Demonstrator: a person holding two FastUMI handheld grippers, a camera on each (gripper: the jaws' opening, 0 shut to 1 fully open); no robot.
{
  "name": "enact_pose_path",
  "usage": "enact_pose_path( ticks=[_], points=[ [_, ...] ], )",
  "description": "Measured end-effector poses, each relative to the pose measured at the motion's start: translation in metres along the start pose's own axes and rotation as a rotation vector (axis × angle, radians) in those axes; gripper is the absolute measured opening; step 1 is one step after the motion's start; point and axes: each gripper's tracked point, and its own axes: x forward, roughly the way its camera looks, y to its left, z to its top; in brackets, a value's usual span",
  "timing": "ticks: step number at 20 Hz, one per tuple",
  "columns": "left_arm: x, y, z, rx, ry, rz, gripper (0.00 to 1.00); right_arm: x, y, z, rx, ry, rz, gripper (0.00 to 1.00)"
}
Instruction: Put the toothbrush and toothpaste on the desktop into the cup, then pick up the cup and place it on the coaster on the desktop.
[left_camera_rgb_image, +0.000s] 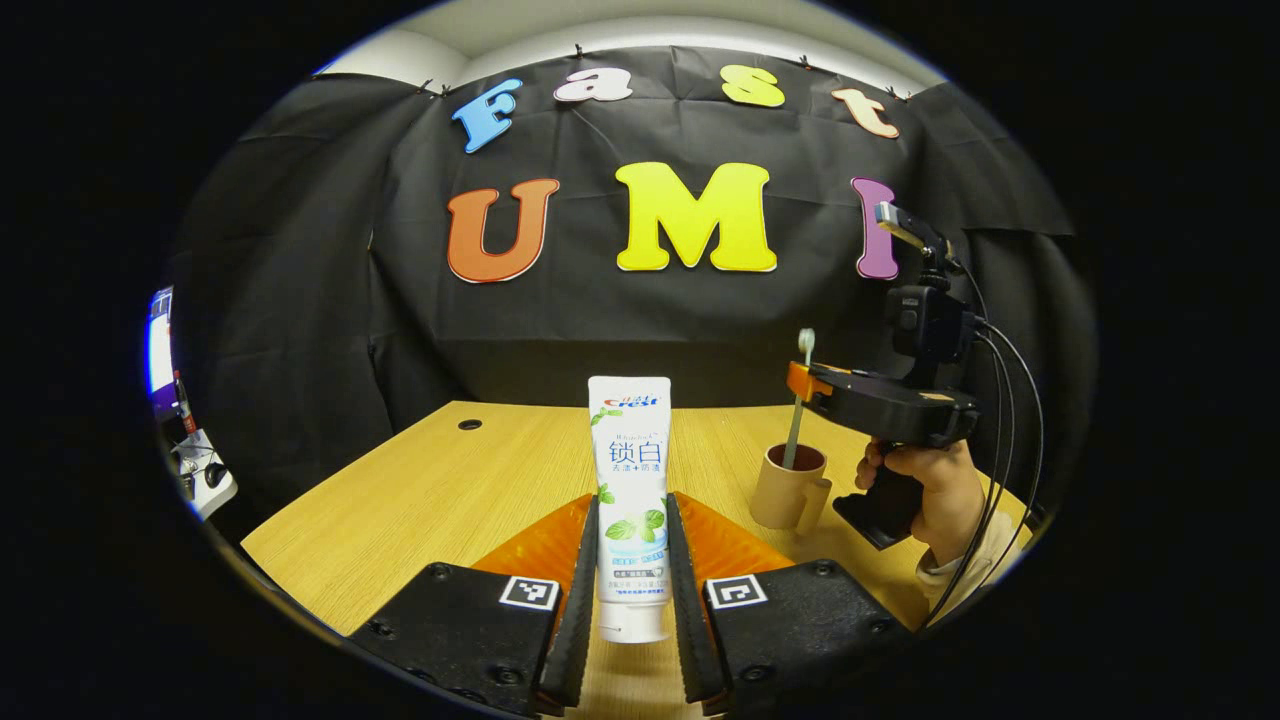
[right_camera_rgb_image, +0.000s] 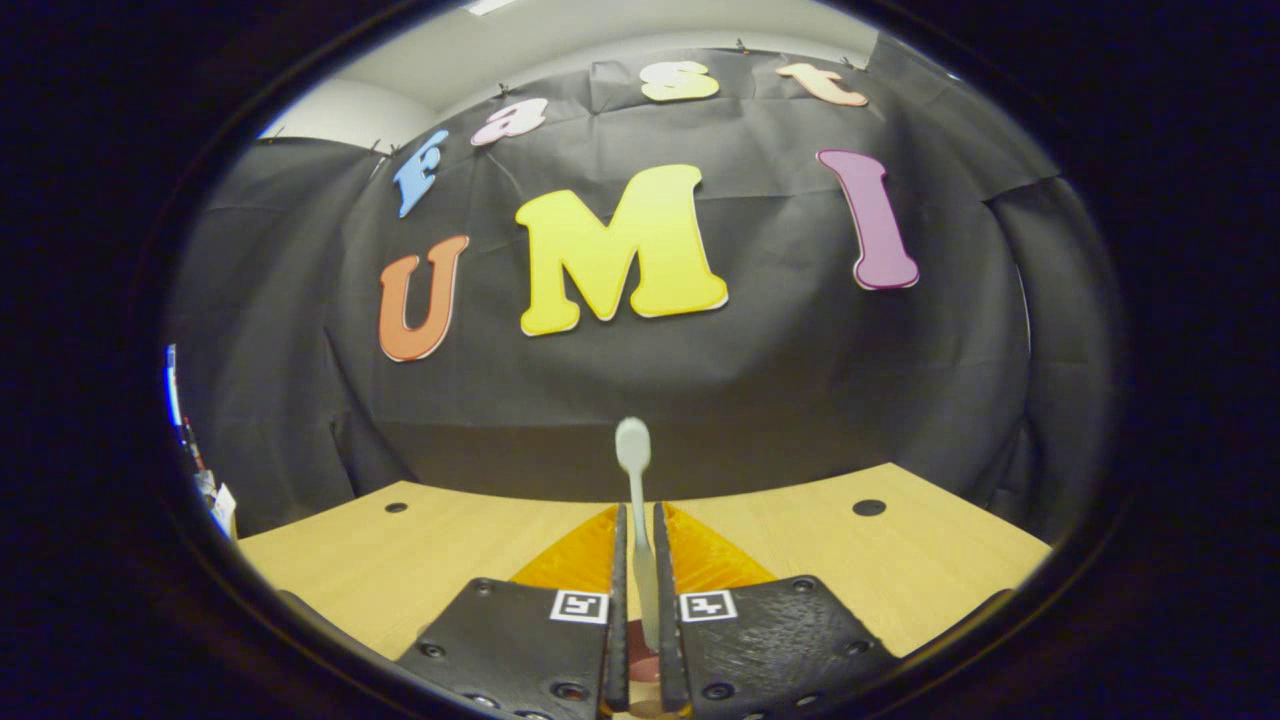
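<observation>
A white toothpaste tube (left_camera_rgb_image: 631, 470) stands upright, cap down, between the fingers of my left gripper (left_camera_rgb_image: 632, 505), which is shut on it just above the wooden desktop (left_camera_rgb_image: 440, 500). To the right stands a tan cup (left_camera_rgb_image: 787, 487) with a handle. My right gripper (left_camera_rgb_image: 805, 382), held by a hand (left_camera_rgb_image: 925, 495), hovers over the cup, pinching a pale toothbrush (left_camera_rgb_image: 797, 420) whose lower end is inside the cup. In the right gripper view the toothbrush (right_camera_rgb_image: 637, 490) rises bristles-up between the closed fingers of my right gripper (right_camera_rgb_image: 638, 520), with the cup's rim (right_camera_rgb_image: 640, 668) below.
The desktop has round cable holes (left_camera_rgb_image: 469, 424) (right_camera_rgb_image: 868, 507). Black cloth walls close the back and sides. Cables (left_camera_rgb_image: 1005, 420) trail from the right gripper. Some equipment (left_camera_rgb_image: 195, 465) sits beyond the desk's left edge.
</observation>
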Motion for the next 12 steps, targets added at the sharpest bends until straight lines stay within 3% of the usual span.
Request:
enact_pose_path(
  ticks=[1, 7, 9, 12],
  points=[
    [0.001, 0.0, 0.0, 0.003, 0.001, 0.001, 0.4, 0.0, 0.001, -0.003, -0.015, 0.01, 0.004, 0.31],
    [0.013, -0.008, 0.003, 0.014, 0.007, 0.003, 0.39, -0.018, 0.01, 0.004, -0.064, 0.002, 0.056, 0.85],
    [0.019, -0.014, 0.006, 0.016, 0.0, -0.011, 0.39, -0.03, 0.006, 0.014, -0.088, -0.033, 0.045, 0.98],
    [0.03, -0.023, 0.015, 0.029, -0.027, -0.024, 0.4, -0.056, -0.006, 0.029, -0.098, -0.08, 0.023, 0.97]
  ],
)
